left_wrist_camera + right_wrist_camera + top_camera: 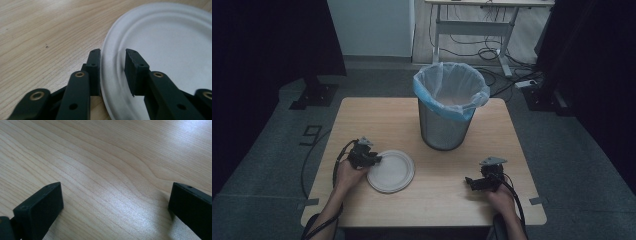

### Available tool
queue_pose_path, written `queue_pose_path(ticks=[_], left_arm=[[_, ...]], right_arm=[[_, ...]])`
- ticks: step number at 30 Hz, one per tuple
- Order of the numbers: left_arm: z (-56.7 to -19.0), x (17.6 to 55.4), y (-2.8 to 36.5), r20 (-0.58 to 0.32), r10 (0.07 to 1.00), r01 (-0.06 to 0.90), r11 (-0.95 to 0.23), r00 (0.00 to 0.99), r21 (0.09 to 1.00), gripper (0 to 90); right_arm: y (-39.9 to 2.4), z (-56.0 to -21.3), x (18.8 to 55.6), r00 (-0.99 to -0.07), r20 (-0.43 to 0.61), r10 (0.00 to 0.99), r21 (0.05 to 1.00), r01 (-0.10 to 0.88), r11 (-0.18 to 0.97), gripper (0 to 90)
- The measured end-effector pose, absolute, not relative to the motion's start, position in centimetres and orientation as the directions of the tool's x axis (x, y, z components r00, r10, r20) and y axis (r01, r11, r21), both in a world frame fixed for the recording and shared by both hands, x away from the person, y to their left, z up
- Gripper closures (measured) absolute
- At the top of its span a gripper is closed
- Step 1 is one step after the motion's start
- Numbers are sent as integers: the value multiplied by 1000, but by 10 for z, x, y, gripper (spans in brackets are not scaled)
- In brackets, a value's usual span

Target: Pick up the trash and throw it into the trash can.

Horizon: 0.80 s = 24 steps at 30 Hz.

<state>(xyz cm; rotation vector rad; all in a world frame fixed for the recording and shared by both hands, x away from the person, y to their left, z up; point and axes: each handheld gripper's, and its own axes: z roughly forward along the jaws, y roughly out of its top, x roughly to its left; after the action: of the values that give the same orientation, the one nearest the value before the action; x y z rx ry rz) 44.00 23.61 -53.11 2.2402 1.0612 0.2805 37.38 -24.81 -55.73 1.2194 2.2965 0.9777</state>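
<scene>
We see left gripper [112,53] jaws narrowed, straddling white plate [162,50] rim, small gaps either side, not pinching. Plate flat on table [362,115], near left edge, toward front. Right gripper [115,195] jaws wide apart over bare wood, holding nothing.

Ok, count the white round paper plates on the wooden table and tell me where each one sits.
1. The white round paper plate lies flat on the light wooden table, near its left front, with its rim between the left gripper jaws. A stack can't be ruled out.
</scene>
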Motion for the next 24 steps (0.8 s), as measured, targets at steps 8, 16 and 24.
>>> queue_pose_path(ticks=[8,16,24], left_arm=[[-515,441,238,-84,758,612,-450,647,651,707],[-483,444,239,-42,756,586,-471,654,659,744],[-458,447,246,-101,753,592,-420,651,688,790]], right_arm=[[-248,-557,373,-563,7,826,719,577,387,0],[-247,-557,373,-564,7,826,719,576,388,0],[-247,-557,373,-564,6,826,718,577,389,0]])
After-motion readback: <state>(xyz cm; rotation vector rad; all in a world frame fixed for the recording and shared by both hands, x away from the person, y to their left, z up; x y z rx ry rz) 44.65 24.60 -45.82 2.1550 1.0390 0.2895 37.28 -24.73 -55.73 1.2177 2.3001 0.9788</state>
